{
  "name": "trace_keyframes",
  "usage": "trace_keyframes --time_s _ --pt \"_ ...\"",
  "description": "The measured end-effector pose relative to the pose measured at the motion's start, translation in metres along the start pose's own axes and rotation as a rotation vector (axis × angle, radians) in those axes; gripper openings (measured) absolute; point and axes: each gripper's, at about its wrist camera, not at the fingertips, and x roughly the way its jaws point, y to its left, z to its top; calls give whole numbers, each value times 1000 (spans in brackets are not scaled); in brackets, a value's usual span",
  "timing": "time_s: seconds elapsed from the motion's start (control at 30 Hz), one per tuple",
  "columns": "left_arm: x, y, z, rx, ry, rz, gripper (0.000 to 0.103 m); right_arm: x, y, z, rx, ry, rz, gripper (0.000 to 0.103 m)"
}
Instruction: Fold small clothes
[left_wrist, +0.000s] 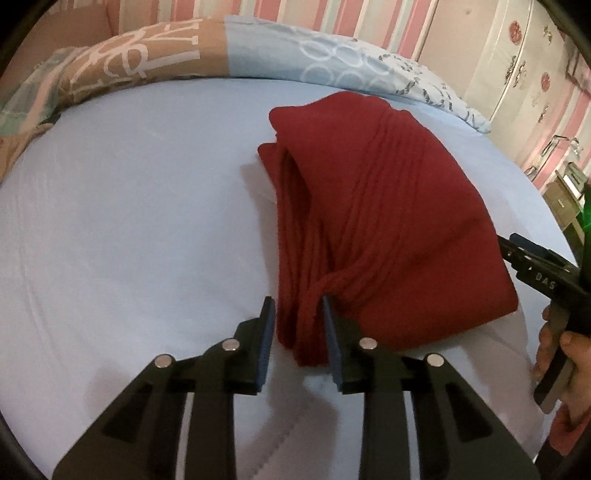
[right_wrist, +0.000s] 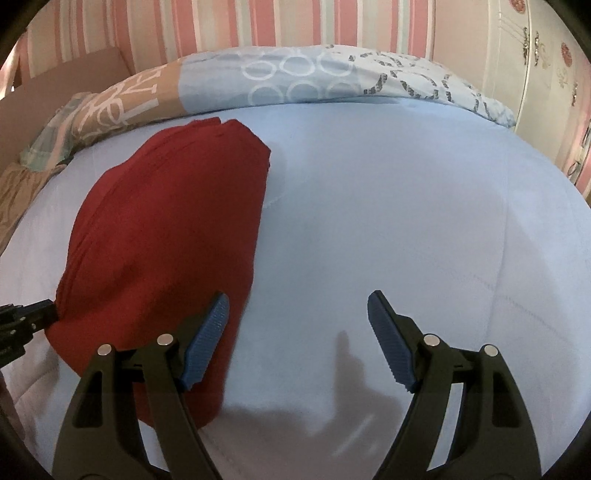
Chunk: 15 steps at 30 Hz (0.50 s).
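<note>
A folded dark red garment (left_wrist: 388, 221) lies on the light blue bedsheet (left_wrist: 129, 221). My left gripper (left_wrist: 298, 301) has its jaws narrowed around the thick stack of folds at the garment's near left edge. Both blue pads touch the cloth, and wrinkles bunch toward the right pad. In the right wrist view the red garment (right_wrist: 166, 240) lies to the left. My right gripper (right_wrist: 297, 306) hangs open just above the sheet, its left pad (right_wrist: 210, 332) over the garment's near right edge, with nothing between the fingers. The left gripper's tip (right_wrist: 40, 308) shows at the garment's left corner.
A patterned quilt (right_wrist: 295, 77) in tan, blue and white lies bunched along the far side of the bed. Behind it is a pink striped wall, and a white cabinet (left_wrist: 517, 74) stands at the far right. A hand (left_wrist: 565, 354) holds the right gripper's handle.
</note>
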Motion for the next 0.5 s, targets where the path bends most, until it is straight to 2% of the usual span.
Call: trace_keyframes --time_s 0.03,0.1,0.13,0.2,0.27,0.37,0.5 --pt "-2 -2 1 9 1 20 36 0 -1 1 -1 2 -1 79" --pt "-10 -5 4 31 -8 65 55 0 -2 2 -4 -1 0 81" --pt "-16 -5 5 38 -19 80 61 -1 -3 3 -6 -4 2 81" --pt "-28 -6 10 49 -45 97 81 -2 -6 7 -3 -14 12 84" --pt "-36 -7 20 50 -76 115 86 -3 -5 13 -2 -23 17 85" --pt "-31 -9 34 39 -84 98 88 -2 0 20 -21 -30 29 87" --pt "5 -14 46 48 -9 66 89 0 10 25 -46 -31 37 89"
